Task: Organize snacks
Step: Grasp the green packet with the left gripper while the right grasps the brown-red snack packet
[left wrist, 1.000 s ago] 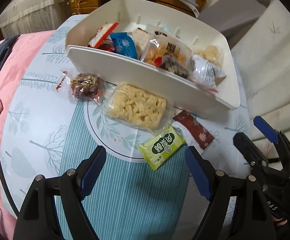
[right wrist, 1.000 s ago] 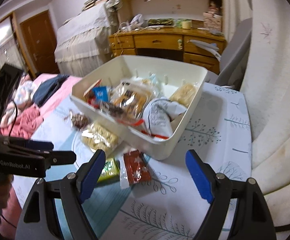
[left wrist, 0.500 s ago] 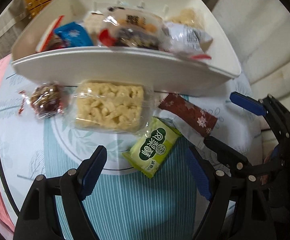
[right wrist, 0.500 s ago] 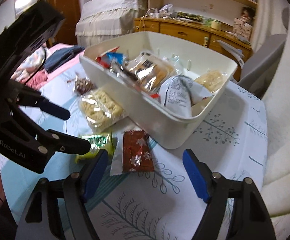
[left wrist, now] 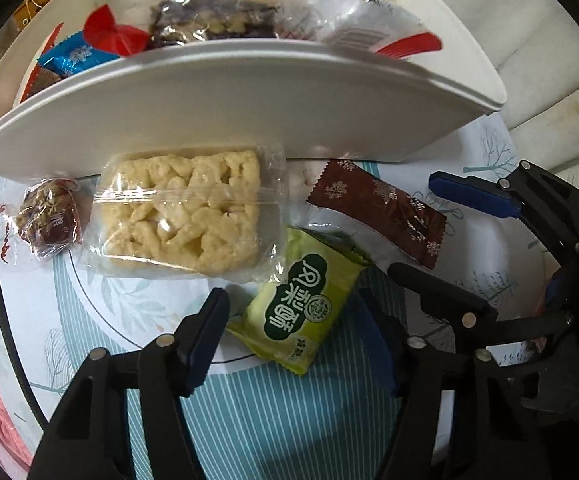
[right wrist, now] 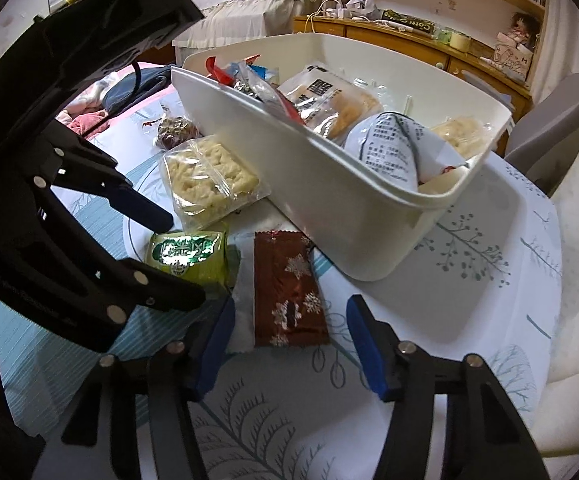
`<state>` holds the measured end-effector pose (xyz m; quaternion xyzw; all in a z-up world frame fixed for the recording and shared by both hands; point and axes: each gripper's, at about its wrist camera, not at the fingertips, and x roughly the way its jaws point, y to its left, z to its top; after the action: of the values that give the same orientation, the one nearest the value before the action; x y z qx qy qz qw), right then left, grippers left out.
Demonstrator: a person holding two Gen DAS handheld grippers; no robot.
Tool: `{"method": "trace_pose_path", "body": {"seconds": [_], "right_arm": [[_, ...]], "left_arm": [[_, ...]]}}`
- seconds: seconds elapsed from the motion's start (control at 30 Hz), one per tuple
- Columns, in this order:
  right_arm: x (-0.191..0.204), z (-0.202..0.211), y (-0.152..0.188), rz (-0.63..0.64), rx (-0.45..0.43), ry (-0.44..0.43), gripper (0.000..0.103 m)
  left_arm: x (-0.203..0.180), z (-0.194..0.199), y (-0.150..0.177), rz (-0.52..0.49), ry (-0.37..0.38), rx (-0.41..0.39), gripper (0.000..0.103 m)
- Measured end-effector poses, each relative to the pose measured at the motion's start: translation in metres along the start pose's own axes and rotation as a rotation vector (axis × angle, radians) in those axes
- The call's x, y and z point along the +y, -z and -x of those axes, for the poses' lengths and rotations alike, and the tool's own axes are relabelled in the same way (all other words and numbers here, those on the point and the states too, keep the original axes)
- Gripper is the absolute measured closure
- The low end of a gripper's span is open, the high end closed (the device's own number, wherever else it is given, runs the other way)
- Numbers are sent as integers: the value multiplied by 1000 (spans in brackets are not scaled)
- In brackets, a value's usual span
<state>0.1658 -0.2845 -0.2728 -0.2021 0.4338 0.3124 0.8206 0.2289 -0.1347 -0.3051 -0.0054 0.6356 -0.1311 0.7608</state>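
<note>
**Both grippers low over loose snacks**

Left gripper (left wrist: pixel 297 332): jaws just been closing, not clenched; green foil snack packet (left wrist: pixel 303 304) lies between them on the bench, untouched. Right gripper (right wrist: pixel 289 344): jaws also closing, unclenched, straddling the dark red snowflake-print wrapper (right wrist: pixel 289 292). Beyond the jaws: clear-wrapped pale rice cake (left wrist: pixel 181 216), then the white plastic snack-filled bin (right wrist: pixel 329 196).

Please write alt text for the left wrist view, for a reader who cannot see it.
The left gripper points down with jaws, just closing, either side of a green snack packet on the table. Beyond lie a rice cake, a brown packet and a white bin of snacks.
</note>
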Motion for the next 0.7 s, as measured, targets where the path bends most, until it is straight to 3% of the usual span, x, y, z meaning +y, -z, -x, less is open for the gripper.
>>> {"method": "trace_pose_path", "body": {"seconds": [0.33,0.7], "right_arm": [[4,-14,-6,5,8,-44,53],[1,-20,-7,-10,41,-59,63]], "left_arm": [[-2,-3,-18,-22,-12,-11,49],[-14,-3,-12,10,-18,-40,62]]}}
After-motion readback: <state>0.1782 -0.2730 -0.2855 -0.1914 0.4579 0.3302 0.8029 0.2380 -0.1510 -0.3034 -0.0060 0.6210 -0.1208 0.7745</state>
